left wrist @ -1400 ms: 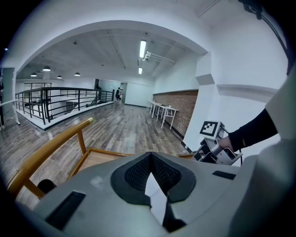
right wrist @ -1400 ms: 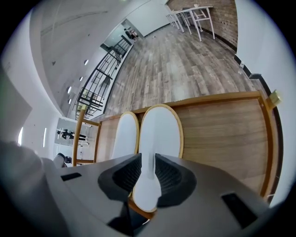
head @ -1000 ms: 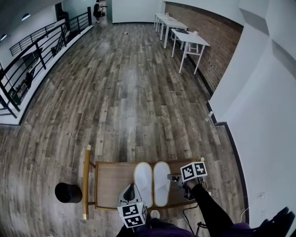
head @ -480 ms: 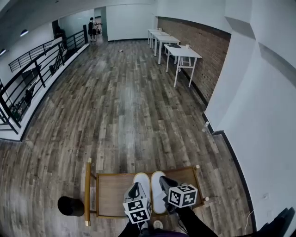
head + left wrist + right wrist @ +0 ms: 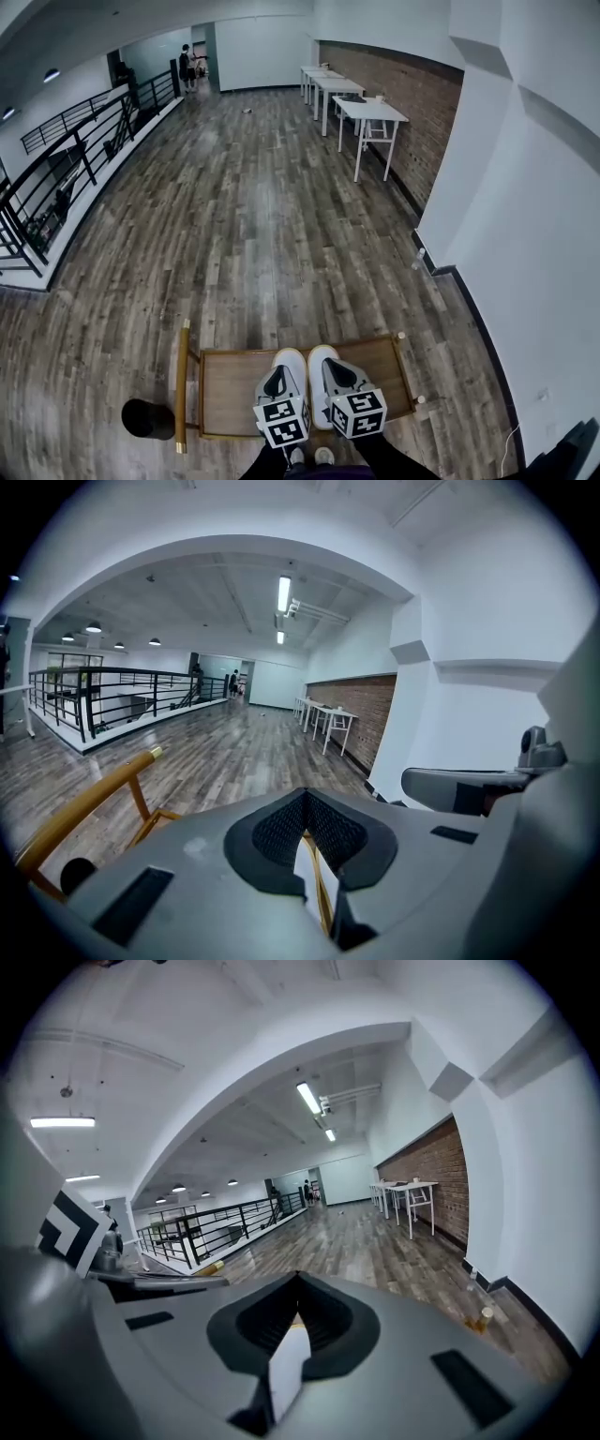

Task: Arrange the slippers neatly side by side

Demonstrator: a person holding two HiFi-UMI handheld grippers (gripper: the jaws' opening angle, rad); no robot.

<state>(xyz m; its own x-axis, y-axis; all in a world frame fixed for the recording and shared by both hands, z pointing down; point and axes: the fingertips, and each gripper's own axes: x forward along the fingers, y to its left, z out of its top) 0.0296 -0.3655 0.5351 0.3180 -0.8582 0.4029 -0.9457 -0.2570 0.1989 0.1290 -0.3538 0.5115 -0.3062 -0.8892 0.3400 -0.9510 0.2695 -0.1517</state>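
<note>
Two white slippers (image 5: pixel 292 360) (image 5: pixel 317 355) lie side by side, toes pointing away, on a low wooden table (image 5: pixel 228 380). Both grippers hover over their near ends and hide the heels. My left gripper (image 5: pixel 275 376) is over the left slipper with its jaws closed tip to tip and nothing held. My right gripper (image 5: pixel 331 367) is over the right slipper, also shut and empty. In the left gripper view the left gripper (image 5: pixel 305 795) shows meeting pads, with a strip of white slipper (image 5: pixel 307 874) below them. The right gripper view shows the right gripper (image 5: pixel 298 1278) the same way.
A gold bar handle (image 5: pixel 180 384) runs along the table's left side, and a black round bin (image 5: pixel 147 418) stands beside it. A white wall (image 5: pixel 525 244) is on the right, white desks (image 5: pixel 366 108) at the back right, and a black railing (image 5: pixel 66 169) on the left. A person (image 5: pixel 187 62) stands far off.
My right gripper came in from the table's right edge and now sits close beside the left one over the slippers. The head view has tilted up slightly. The slippers have not moved.
</note>
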